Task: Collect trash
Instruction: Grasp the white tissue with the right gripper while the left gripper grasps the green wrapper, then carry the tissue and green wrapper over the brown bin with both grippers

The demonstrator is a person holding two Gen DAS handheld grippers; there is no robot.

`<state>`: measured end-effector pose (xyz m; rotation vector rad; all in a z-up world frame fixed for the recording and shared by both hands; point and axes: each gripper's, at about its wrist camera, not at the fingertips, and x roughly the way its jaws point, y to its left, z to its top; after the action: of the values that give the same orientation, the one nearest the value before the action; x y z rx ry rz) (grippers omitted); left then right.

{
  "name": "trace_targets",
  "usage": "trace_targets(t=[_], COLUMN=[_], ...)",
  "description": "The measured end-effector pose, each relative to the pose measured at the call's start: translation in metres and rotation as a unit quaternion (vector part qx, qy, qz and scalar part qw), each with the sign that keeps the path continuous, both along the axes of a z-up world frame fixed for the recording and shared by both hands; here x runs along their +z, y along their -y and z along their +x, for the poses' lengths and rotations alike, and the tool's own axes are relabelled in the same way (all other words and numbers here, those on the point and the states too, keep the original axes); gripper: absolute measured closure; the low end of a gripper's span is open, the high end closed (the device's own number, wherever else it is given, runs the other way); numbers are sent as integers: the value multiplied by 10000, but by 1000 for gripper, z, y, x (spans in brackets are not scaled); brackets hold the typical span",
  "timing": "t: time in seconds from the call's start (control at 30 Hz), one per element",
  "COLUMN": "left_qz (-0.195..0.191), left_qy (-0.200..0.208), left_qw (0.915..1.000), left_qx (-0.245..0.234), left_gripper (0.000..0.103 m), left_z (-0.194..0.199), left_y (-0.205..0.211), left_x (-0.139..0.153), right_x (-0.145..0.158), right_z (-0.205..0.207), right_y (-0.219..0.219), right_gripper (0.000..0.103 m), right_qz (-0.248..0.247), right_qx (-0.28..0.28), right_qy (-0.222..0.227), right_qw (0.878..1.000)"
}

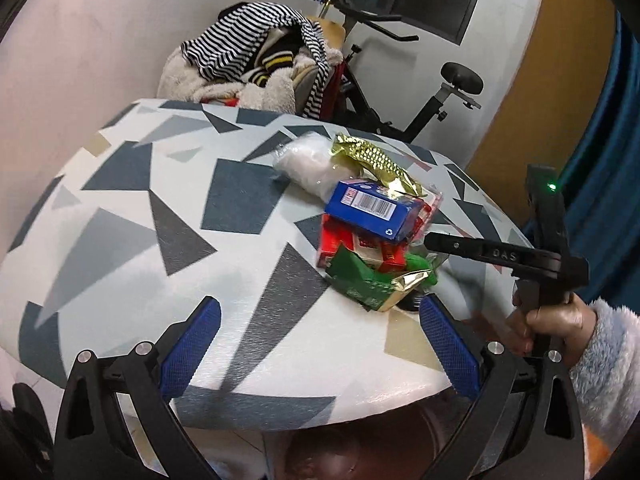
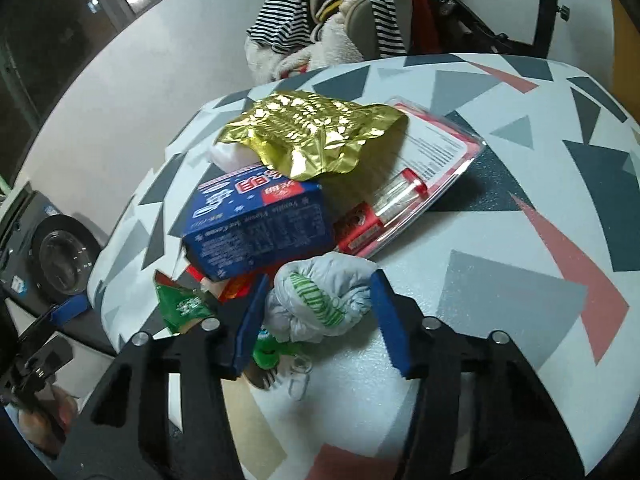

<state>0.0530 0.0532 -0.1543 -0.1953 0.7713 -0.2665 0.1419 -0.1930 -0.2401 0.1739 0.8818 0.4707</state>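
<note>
So the right gripper (image 2: 320, 312) is working on the crumpled bag (image 2: 324, 296), a white wad with green stripes at the lower middle of the right wrist view, sitting at the near edge of the trash pile on the table (image 2: 520, 240). Both blue pads look like they're touching its sides, so I'm reading it as clamped on the bag, though the grip looks light.

My take on doing this well: squeeze until the wad stops giving, since it's soft and could slip, then lift straight up so the blue box (image 2: 256, 224) and the gold wrapper (image 2: 312, 136) just behind it aren't getting dragged along. The green bits under the left pad might snag too.

Pose: the right gripper is pointing down at a slant toward the pile. In the left wrist view, the hand (image 1: 552, 320) in a fuzzy sleeve is gripping its handle at the right edge. The left gripper (image 1: 320, 344) is hanging over the table edge at the bottom, jaws wide apart, holding nothing.
</note>
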Motion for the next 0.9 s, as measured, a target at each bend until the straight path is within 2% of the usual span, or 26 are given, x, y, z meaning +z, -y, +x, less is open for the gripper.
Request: trace_targets(t=[0.07, 0.13, 0.2, 0.3, 0.33, 0.37, 0.4, 0.47, 0.5, 0.57, 0.63, 0.73, 0.9], left_qz=[-84, -272, -649, -1359, -1559, -1695, -1746, -1811, -1860, -1896, -1903, -1680, -1174], left_qy=[-92, -298, -534, -935, -1070, -1170, -1214, -1312, -1363, -1441, -1411, -1247, -867], left_qw=[9999, 9991, 9964, 9862, 9817, 9781, 9765, 9737, 9719, 9696, 9695, 9765, 9893], left_qx=[-76, -105, -67, 136, 226, 299, 345, 436, 472, 566, 634, 511, 91], left_gripper=[14, 28, 34, 43, 48, 50, 54, 57, 62, 78, 87, 91, 92], left_z=[5, 12, 23, 41, 48, 54, 58, 66, 70, 75, 75, 69, 56], left_y=[6, 11, 13, 13, 14, 15, 16, 20, 21, 21, 19, 20, 24], left_x=[-2, -6, -13, -26, -32, -37, -39, -44, -47, -52, -51, -41, -14], right_x=[4, 6, 7, 7, 7, 6, 5, 2, 2, 1, 1, 7, 13], right_z=[-12, -23, -34, -48, -50, -54, -56, -63, -66, -73, -75, -82, -91], right_y=[-1, -1, 0, 7, 9, 13, 15, 23, 27, 34, 37, 43, 42], right_gripper=[54, 55, 55, 55, 57, 71, 71, 71, 71, 71, 71, 72, 72], right_qz=[-222, -464, -638, -672, -645, -634, -640, -538, -502, -504, -482, -361, -307], right_qx=[46, 81, 84, 15, -1, -54, -102, -152, -155, -147, -143, -141, -107], right_qy=[237, 469, 655, 776, 776, 762, 747, 704, 708, 769, 777, 861, 928], right_qw=[9995, 9978, 9958, 9947, 9949, 9951, 9951, 9959, 9961, 9957, 9957, 9955, 9952])
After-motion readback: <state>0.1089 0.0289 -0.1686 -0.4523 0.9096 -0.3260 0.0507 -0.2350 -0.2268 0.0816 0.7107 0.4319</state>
